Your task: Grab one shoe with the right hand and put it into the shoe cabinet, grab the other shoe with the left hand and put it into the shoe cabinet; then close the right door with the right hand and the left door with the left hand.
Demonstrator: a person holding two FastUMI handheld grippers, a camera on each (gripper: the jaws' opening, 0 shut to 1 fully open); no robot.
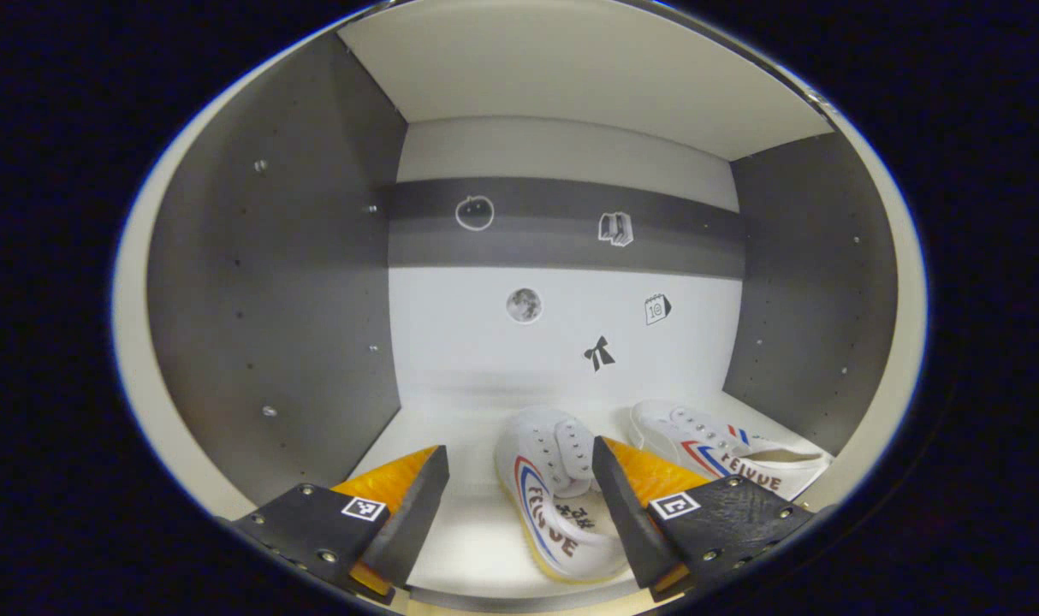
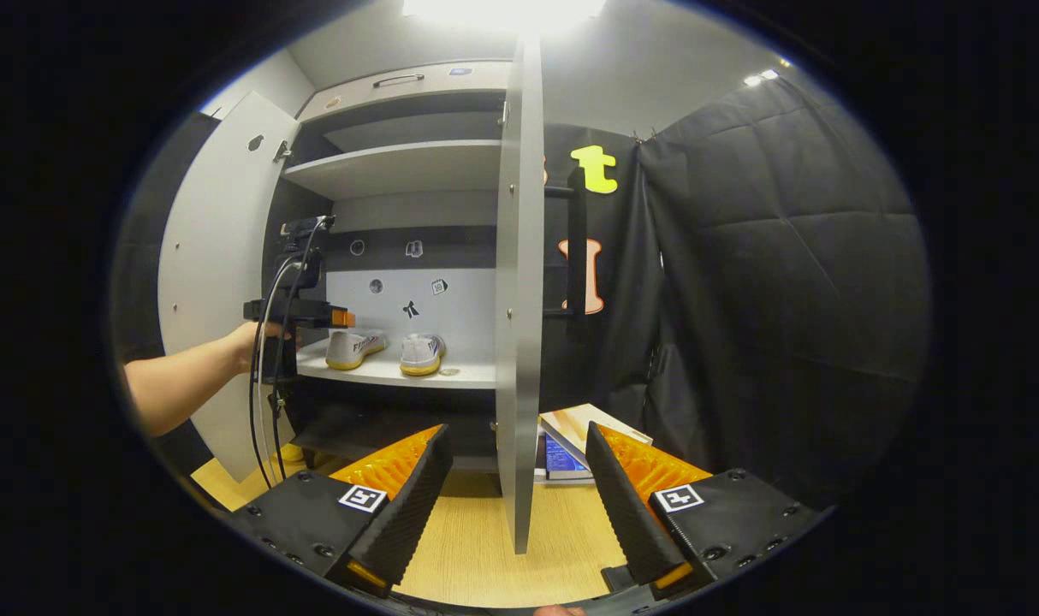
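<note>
Shoes: both already sit on the shoe cabinet's [image 2: 400,162] lower shelf [image 2: 468,373]. In the left gripper view the near shoe [image 1: 554,496] lies toward the shelf's front edge, toe pointing at the back wall; the second shoe [image 1: 725,453] rests just beside it, closer to the right side wall. In the right gripper view the same pair shows as two pale shapes on that shelf, small and a bit soft, so their exact contact is hard to judge.

Left gripper [image 1: 519,488] hangs at the shelf mouth, fingers spread, nothing between them; the near shoe sits by the right finger but does not look pinched. In the right gripper view that gripper shows in a hand [image 2: 254,342] at the cabinet's left side.

Right gripper [image 2: 515,479] is outside the cabinet, fingers spread and empty, with the right door's [image 2: 519,299] edge standing between them, farther off. Left door [image 2: 216,282] is swung wide open.

Judgement: the placing steps look done. Left to do: shut the right door, then the left.
</note>
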